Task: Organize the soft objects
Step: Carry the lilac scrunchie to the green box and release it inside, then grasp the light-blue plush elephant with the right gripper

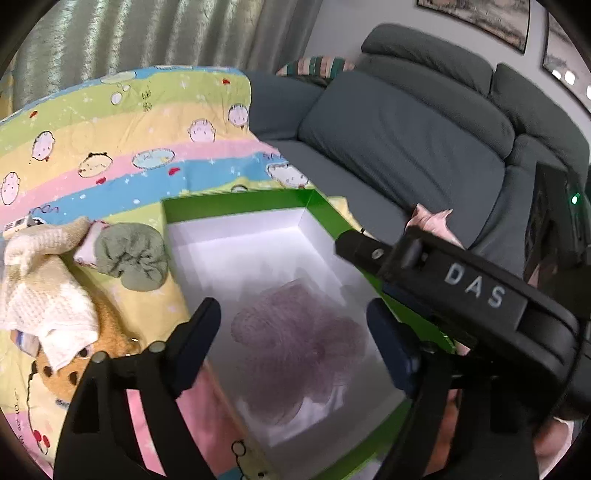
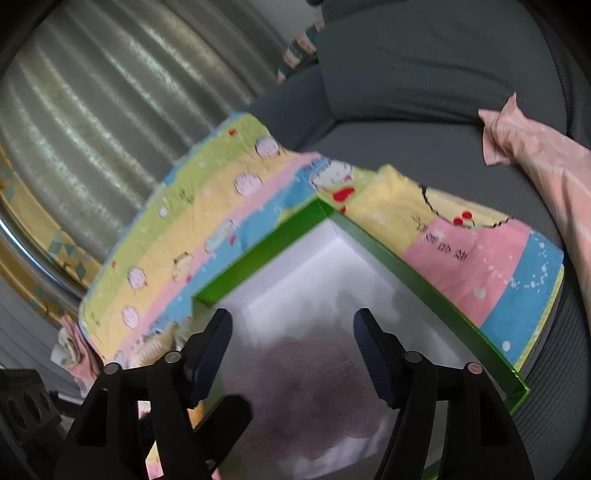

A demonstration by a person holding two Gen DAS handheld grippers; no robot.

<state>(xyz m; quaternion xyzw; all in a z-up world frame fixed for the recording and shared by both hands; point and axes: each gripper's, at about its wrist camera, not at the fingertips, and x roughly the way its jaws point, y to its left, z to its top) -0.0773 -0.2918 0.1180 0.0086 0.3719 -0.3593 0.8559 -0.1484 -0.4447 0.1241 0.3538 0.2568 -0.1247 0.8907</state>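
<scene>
Both your left gripper (image 1: 295, 332) and right gripper (image 2: 291, 354) stand released above the purple cloth (image 1: 299, 343) in the green box (image 1: 236, 205); it likely handles limp and light, so pinch a raised fold.

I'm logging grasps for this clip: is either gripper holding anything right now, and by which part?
Nothing is held. The left gripper and right gripper both stand open above the purple cloth, which lies loose inside the green box.

Grey-green sofa (image 1: 399, 125) behind, pleated curtain (image 1: 122, 37) at the back, framed pictures (image 1: 476, 18) hung on the wall, striped cushion (image 1: 314, 66) lay at the sofa's end.
</scene>
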